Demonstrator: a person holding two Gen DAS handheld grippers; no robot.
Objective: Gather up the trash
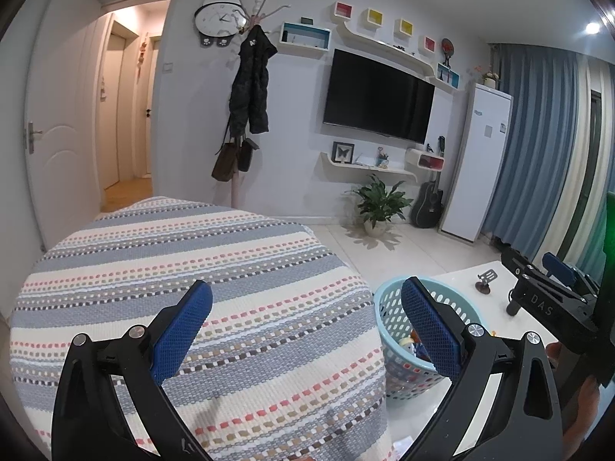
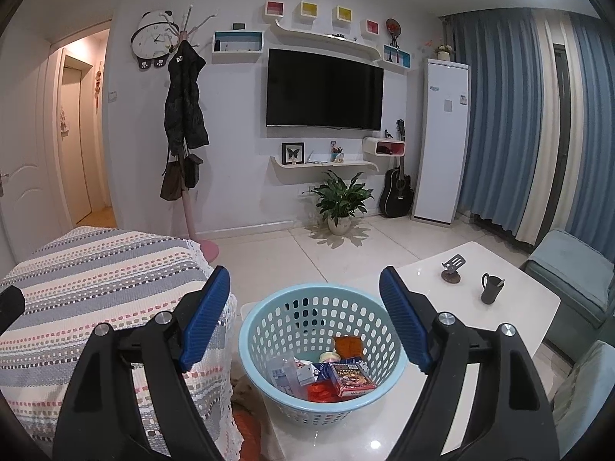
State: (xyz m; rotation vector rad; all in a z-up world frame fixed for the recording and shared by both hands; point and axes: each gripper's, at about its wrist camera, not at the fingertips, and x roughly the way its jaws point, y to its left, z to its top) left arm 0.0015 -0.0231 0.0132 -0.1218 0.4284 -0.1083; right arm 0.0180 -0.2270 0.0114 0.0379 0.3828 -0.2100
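Note:
A light blue perforated basket [image 2: 307, 315] stands on the near corner of a white coffee table [image 2: 511, 307]. It holds several pieces of trash [image 2: 326, 374]: packets, a red box, a wrapper. My right gripper [image 2: 305, 288] is open and empty, held above the basket. My left gripper [image 1: 307, 299] is open and empty over a striped woven cover [image 1: 184, 269]. The basket shows partly in the left wrist view [image 1: 388, 326], behind the right finger. The right gripper's body [image 1: 546, 292] shows at the right edge of that view.
A phone stand [image 2: 452, 267] and a dark mug [image 2: 491, 288] sit on the table. A grey-blue sofa [image 2: 576, 272] is at the right. A striped cover [image 2: 96, 280] lies left of the basket. A potted plant [image 2: 340, 199], guitar [image 2: 398, 188] and coat rack [image 2: 186, 123] line the far wall.

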